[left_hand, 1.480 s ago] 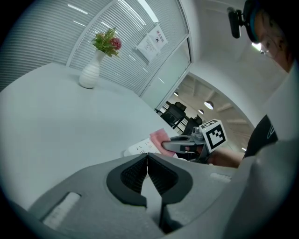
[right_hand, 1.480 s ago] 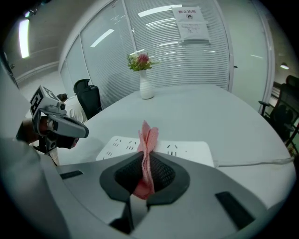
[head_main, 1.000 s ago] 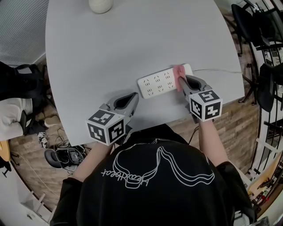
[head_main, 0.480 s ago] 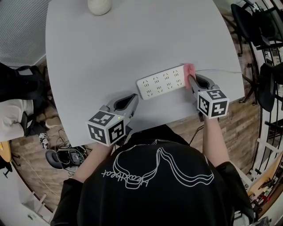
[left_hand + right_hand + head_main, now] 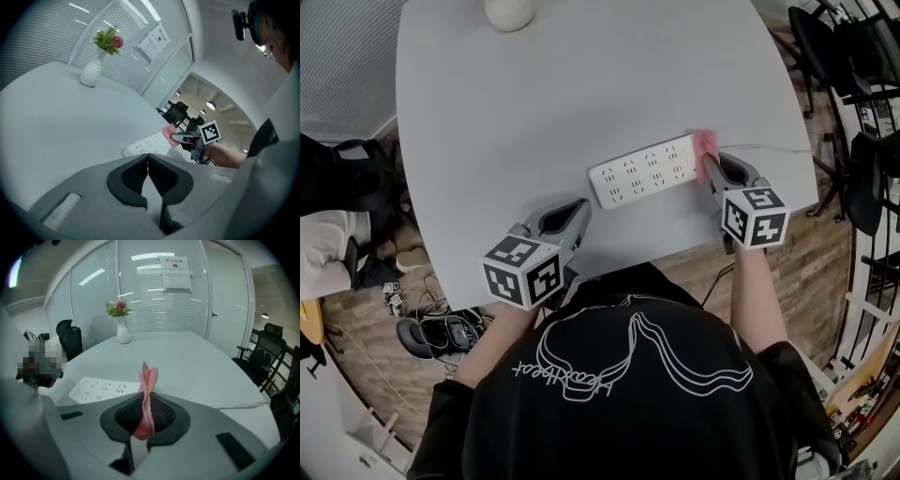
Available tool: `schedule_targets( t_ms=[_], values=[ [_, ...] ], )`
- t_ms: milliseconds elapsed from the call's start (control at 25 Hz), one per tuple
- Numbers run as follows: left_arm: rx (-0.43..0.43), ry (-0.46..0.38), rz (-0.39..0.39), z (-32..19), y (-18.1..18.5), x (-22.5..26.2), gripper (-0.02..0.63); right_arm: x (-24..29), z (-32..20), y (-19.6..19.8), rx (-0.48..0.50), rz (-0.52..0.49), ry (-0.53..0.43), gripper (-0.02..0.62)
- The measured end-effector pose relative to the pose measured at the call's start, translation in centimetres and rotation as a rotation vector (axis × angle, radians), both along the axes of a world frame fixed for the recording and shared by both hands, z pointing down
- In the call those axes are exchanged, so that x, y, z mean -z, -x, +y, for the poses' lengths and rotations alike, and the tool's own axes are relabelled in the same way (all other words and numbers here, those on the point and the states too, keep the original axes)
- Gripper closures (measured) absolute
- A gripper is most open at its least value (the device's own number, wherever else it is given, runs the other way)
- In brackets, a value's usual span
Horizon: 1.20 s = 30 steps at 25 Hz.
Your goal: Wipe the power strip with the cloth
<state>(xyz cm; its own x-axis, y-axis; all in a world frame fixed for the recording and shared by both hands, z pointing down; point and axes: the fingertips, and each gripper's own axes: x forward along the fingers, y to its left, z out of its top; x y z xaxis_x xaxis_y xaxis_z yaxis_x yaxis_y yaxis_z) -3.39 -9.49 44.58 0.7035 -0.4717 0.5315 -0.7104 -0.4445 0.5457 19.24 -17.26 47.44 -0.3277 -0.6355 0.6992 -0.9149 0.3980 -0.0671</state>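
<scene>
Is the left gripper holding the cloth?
No, the pink cloth sits clamped in the right gripper, while the left gripper is shut on nothing.

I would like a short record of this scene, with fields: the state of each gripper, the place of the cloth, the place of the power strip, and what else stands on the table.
left gripper: shut, empty, near the table's front edge, apart from the strip
right gripper: shut on the pink cloth
cloth position: at the strip's right end, where the cable leaves
power strip: white, flat on the table, sockets up
other: white vase with flowers, far side
</scene>
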Motion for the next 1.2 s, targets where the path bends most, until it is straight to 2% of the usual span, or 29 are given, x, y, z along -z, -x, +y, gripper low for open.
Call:
schedule_targets(
  t_ms=[240,600,800,1200],
  values=[
    [0.008,0.001,0.001,0.3,0.6,0.0,0.592,2.1,0.3,2.0,0.023,-0.068,-0.047,0.558],
    [0.034,0.000,0.001,0.6,2.0,0.2,0.592,4.1,1.2,8.7,0.163,-0.132,-0.074,0.558],
    [0.059,-0.001,0.001,1.0,4.4,-0.1,0.592,3.8,2.4,14.3,0.254,-0.164,-0.059,0.558],
    [0.100,0.009,-0.002,0.9,4.8,0.1,0.592,2.3,4.7,19.0,0.395,-0.177,0.000,0.558]
  ],
)
